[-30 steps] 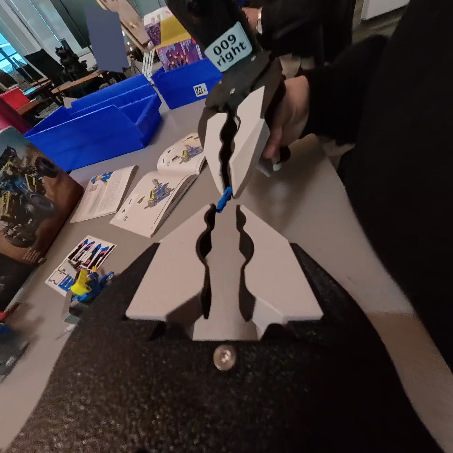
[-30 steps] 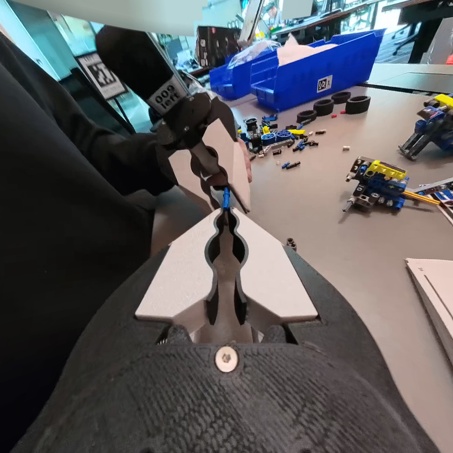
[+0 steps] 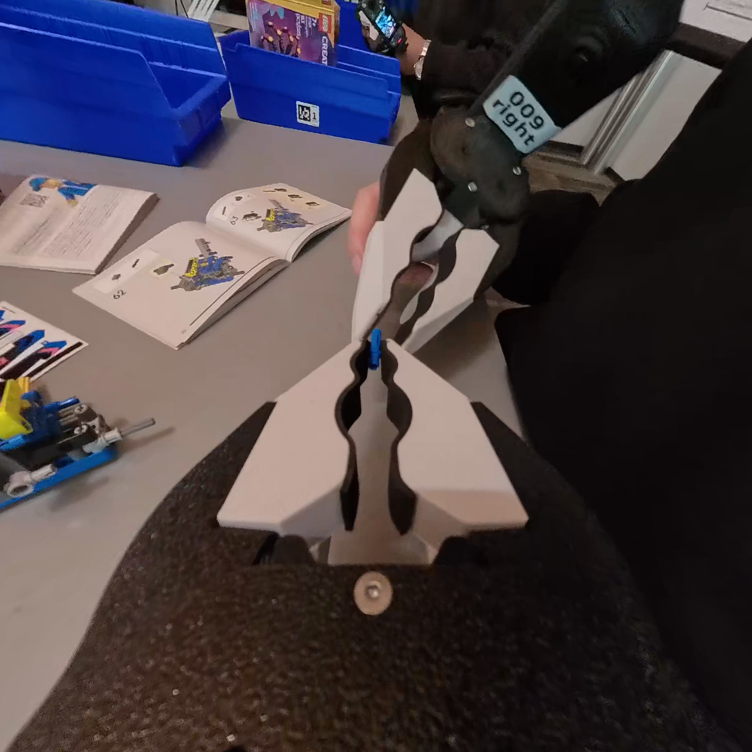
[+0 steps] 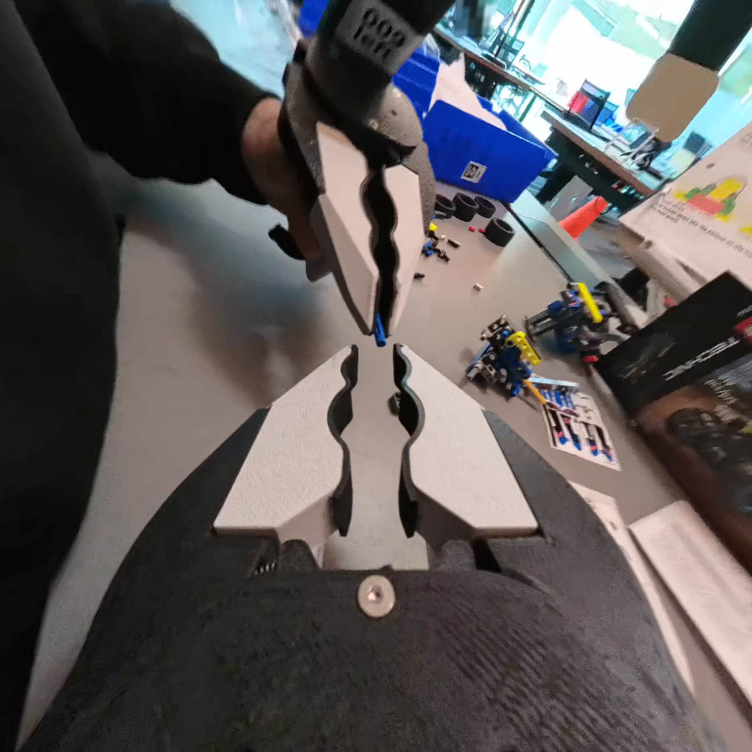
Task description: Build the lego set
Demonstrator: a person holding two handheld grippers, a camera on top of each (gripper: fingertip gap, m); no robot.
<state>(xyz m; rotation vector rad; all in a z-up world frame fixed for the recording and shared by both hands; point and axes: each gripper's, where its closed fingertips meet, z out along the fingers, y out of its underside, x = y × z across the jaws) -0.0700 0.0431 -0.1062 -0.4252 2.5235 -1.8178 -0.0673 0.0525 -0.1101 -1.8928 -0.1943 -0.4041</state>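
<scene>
- Pinches the blue pin [image 3: 374,353] between the very tips of the left gripper [image 4: 376,323], at the centre of both views, in the air above the grey table [image 3: 183,407]. Grips it by one end only, with the rest poking out.
- Keeps the jaws of the right gripper [image 4: 376,353] apart and empty, lower centre of the right wrist view, tips just beside the pin's free end. Cannot tell whether touching or not.
- Risks a twist or pop-out of the pin. Likely causes: little contact at the tips, a small round shaft, a sideways nudge from either right fingertip.
- Risks a drop on easing the left grip before the right one bites. Would probably mean a roll across the table towards the loose pieces [image 4: 437,248] at upper centre of the right wrist view, or off the near edge by the dark sleeve [image 4: 122,101].
- Risks a clash of the two pairs of tips, so close together, with too little bare pin for a second hold.
- Risks a skewed hold. Probably calls for the pin's axis in line with a hole in the part-built model [image 4: 502,362], right of centre in the right wrist view. Would likely jam or slip if tilted.
- Cannot tell which hole applies from the open booklet [image 3: 211,264], left of centre in the left wrist view. Too small to read the step.
</scene>
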